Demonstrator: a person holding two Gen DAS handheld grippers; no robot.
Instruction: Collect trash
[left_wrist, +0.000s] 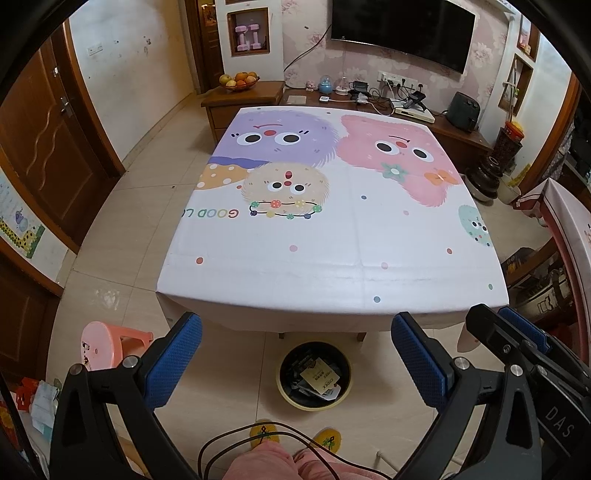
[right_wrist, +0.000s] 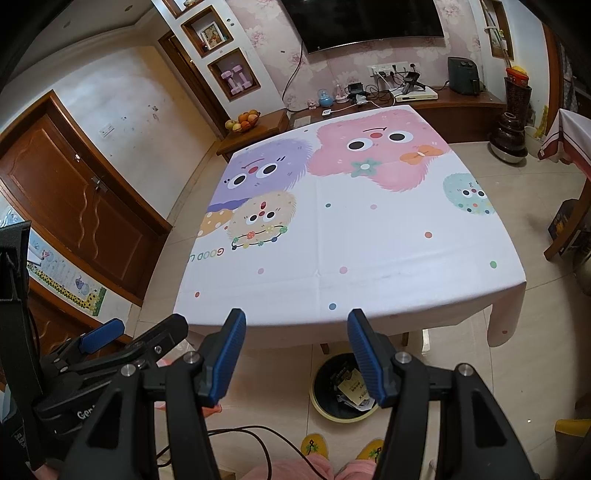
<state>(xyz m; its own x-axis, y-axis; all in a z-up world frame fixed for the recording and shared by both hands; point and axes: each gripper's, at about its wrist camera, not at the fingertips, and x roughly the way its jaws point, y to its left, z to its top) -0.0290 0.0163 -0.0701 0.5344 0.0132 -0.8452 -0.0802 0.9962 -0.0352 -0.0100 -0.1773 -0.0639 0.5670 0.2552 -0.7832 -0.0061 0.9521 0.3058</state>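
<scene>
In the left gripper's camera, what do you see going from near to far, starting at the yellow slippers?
Yellow slippers → round yellow-rimmed trash bin with paper scraps → table with the white cartoon-monster tablecloth → low brown wooden cabinet → black television on the flowered wall.

A white tablecloth (left_wrist: 332, 236) printed with fuzzy cartoon faces: purple at the far left corner, pink at the far right, beige toward the left edge, mint at the right edge, with small scattered dots. Both grippers carry blue textured pads (left_wrist: 173, 354) on black frames. On beige floor tiles (left_wrist: 140, 206), a bin (left_wrist: 314, 374) with yellow rim and black lining. A pink stool (left_wrist: 107, 343) stands left; the person's slippers (left_wrist: 264, 430) are yellow.
</scene>
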